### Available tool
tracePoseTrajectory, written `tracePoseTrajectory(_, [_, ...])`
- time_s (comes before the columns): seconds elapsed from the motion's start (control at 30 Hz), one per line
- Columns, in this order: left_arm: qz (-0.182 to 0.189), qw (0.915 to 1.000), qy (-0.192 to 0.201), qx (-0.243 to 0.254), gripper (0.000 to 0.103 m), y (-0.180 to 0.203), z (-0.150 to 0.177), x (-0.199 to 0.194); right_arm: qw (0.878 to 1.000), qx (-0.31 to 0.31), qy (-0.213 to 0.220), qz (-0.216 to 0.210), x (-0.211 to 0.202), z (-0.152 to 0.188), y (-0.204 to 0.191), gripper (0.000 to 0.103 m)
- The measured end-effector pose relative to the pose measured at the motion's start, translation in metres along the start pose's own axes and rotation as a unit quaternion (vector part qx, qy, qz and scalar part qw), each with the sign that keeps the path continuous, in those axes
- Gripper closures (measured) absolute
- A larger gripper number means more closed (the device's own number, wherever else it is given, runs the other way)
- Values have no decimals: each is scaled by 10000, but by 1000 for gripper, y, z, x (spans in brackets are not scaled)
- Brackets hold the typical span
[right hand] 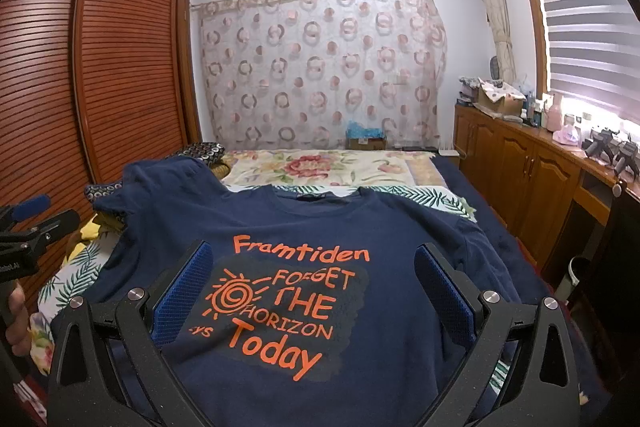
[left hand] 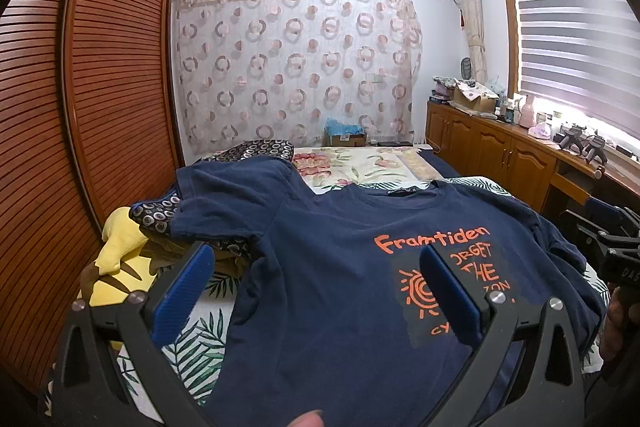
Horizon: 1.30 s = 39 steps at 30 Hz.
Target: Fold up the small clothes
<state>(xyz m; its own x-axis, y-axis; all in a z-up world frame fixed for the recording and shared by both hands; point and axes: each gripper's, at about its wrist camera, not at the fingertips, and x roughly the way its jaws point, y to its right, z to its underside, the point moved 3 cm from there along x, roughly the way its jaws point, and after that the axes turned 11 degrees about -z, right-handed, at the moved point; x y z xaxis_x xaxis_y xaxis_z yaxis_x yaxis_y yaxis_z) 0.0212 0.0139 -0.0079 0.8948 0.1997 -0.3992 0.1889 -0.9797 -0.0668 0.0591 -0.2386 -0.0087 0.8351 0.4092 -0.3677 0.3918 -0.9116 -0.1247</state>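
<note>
Left wrist view. My left claw [left hand: 320, 291] hangs above the T-shirt [left hand: 320, 267] with its jaws wide apart and nothing between them. The navy T-shirt lies print side up on the bed [left hand: 192, 347], collar at the far end and hem toward me, so both sides are reachable from where I stand. Its left sleeve [left hand: 224, 187] is not flat: it rides up over a pile of clothes [left hand: 160, 219] at the left edge of the bed, beside a yellow garment [left hand: 120, 247]. I judge the sleeve will have to be lifted off the pile before a clean fold. The right claw's body shows at the right edge of this view, low and just beside the shirt's right side.

Right wrist view. My right claw [right hand: 312, 291] is also spread open and empty, centred over the orange print [right hand: 280, 303]. The shirt's right shoulder [right hand: 448, 223] lies smoother than the left, near the bed's right edge. A hand [right hand: 18, 323] holding the left tool shows at the far left.

Judgement: folding not yet begun; both claws are poised over the chest, probably to pick grasp points on the sides.
</note>
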Motion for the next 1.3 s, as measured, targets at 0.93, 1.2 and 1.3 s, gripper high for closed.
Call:
tracePoseTrajectory(0.93, [-8, 10000, 10, 10, 0, -4, -5, -5, 10000, 3, 13, -8, -1, 0, 0, 1])
tracePoseTrajectory(1.2, [-23, 10000, 3, 12, 0, -3, -6, -7, 10000, 8, 14, -14, 0, 1, -1, 1])
tracePoseTrajectory(1.3, [-25, 10000, -3, 14, 0, 1, -8, -6, 10000, 14, 21, -30, -2, -2, -1, 1])
